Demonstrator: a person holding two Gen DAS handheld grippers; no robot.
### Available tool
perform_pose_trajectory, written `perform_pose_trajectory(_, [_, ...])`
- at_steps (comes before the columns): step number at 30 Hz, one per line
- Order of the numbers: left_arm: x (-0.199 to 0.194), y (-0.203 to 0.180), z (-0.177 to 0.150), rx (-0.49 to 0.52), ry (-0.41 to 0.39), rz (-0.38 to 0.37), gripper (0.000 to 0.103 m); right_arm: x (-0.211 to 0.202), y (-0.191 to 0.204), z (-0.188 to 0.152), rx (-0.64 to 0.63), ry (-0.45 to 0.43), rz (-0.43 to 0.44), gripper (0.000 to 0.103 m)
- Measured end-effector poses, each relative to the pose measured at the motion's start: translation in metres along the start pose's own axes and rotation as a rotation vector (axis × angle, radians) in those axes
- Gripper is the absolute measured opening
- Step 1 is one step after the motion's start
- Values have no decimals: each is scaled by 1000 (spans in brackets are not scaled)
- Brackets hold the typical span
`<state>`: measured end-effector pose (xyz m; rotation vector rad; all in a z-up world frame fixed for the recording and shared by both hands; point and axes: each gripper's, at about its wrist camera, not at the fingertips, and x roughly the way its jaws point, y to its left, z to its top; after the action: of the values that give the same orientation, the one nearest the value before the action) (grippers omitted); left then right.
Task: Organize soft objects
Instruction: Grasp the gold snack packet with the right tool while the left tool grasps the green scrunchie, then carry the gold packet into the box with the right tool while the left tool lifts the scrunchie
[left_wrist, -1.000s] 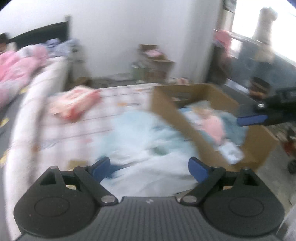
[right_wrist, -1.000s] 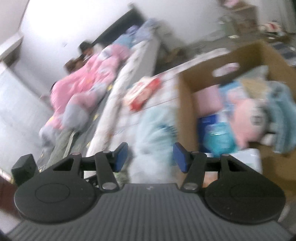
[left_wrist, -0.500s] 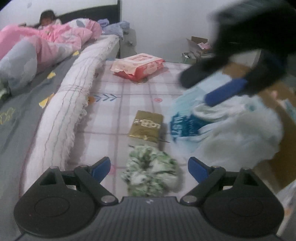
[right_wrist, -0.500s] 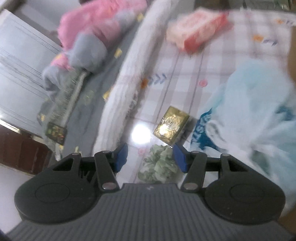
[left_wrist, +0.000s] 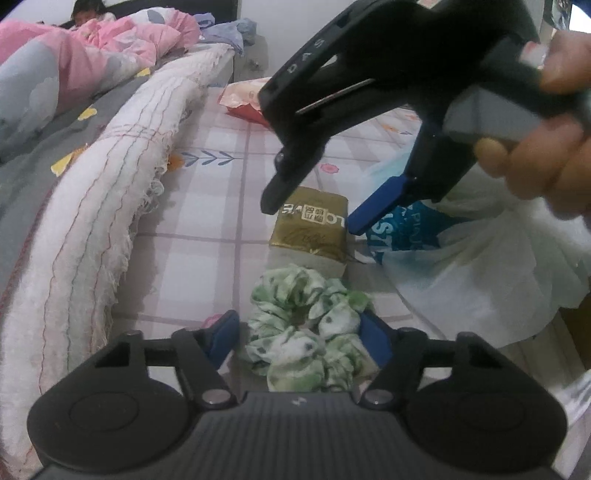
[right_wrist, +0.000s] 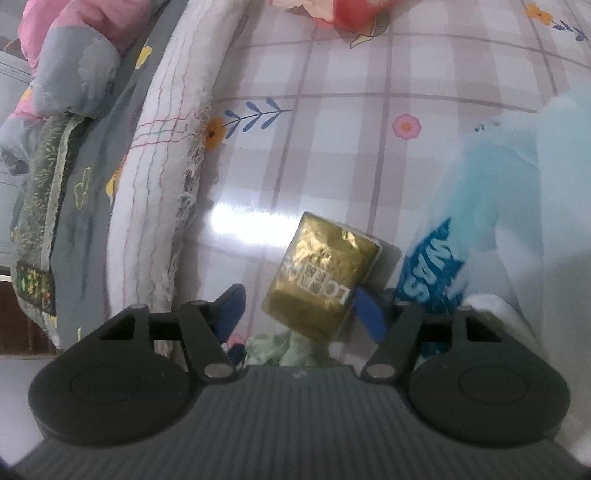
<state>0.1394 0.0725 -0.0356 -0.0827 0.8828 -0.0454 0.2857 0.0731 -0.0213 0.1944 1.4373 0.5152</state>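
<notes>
A green-and-white scrunchie lies on the checked mat between the fingers of my open left gripper. Just beyond it sits a gold tissue pack. My right gripper hangs over that pack in the left wrist view, held by a hand, jaws open on either side of it. In the right wrist view the gold pack lies between the open fingers of my right gripper, and the scrunchie's edge peeks out below. A light-blue and white plastic bag lies to the right.
A rolled white blanket runs along the mat's left side, with a grey bed and pink quilt beyond. A red-and-pink packet lies at the far end of the mat.
Both grippers swung from the cardboard box toward the mat and came down. The scrunchie now sits between my left fingers, and my right gripper has dropped over the gold pack.
</notes>
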Motion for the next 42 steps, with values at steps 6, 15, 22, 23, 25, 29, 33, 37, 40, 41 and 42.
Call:
perform_pose_trajectory(6, [-2,6,2,-22,-3,-3,51,4,5,1,-38,-23,-73,65])
perform_pose_trajectory(15, [-8,11,3,-72,-3,-11,34,12,7,-5,-101,-77,-88,55])
perform_pose_trajectory(22, [-18,8,5,-63,-14,-1,27,-3,8,-14,-103,-121,-29,55])
perform_pose_trajectory(23, [-20,7,5,-63,-16,3,27,-9,9,-17,-104,-130,-13,55])
perform_pose_trajectory(25, [-26,5,6,-62,-23,5,26,-20,11,-22,-109,-145,14,55])
perform_pose_trajectory(29, [-45,-2,9,-51,-50,13,13,-48,12,-35,-121,-189,81,55])
perform_pose_trajectory(33, [-63,-10,11,-38,-87,22,10,-81,7,-51,-131,-247,130,55])
perform_pose_trajectory(37, [-77,-22,12,-13,-116,26,7,-106,-3,-67,-120,-294,154,55])
perform_pose_trajectory(40, [-86,-32,11,6,-133,25,6,-123,-14,-79,-113,-324,167,55])
perform_pose_trajectory(41, [-88,-35,10,13,-138,25,6,-130,-19,-85,-111,-335,172,55])
perform_pose_trajectory(42, [-90,-38,10,20,-142,26,6,-135,-23,-89,-109,-343,175,55])
